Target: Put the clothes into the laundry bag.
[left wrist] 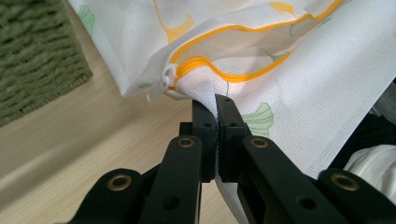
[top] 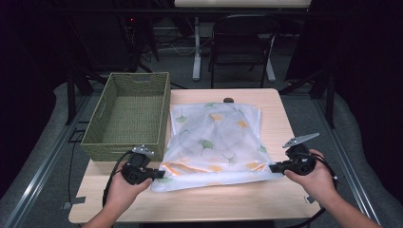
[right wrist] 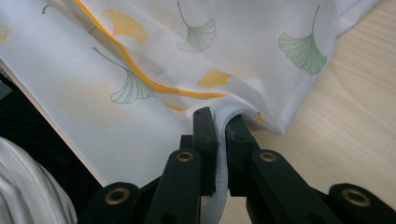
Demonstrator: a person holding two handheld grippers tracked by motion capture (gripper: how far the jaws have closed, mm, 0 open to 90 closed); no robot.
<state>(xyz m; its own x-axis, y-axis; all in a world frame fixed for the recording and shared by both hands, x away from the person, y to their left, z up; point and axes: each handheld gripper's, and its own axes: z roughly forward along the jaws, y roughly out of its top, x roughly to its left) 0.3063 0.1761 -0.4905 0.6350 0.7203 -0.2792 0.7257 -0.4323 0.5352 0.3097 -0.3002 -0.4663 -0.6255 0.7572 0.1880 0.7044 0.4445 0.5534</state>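
My left gripper (top: 159, 175) is clamped on the near-left corner of the bag (top: 216, 137), beside its orange zipper (left wrist: 224, 70). My right gripper (top: 272, 167) pinches the near-right corner. The bag lies flat across the middle of the desk (top: 199, 202), its near edge lifted. A basket (top: 128, 114) sits at the far-left corner.

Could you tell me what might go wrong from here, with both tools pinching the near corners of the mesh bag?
1. The left tool grips only a thin fold of the mesh bag right beside the zipper pull; a hard tug could make it slip or strain the orange zipper.
2. The right tool also pinches just a small edge, so an uneven lift may drop that corner.
3. The basket stands close by on the left; a swinging bag might catch its rim.
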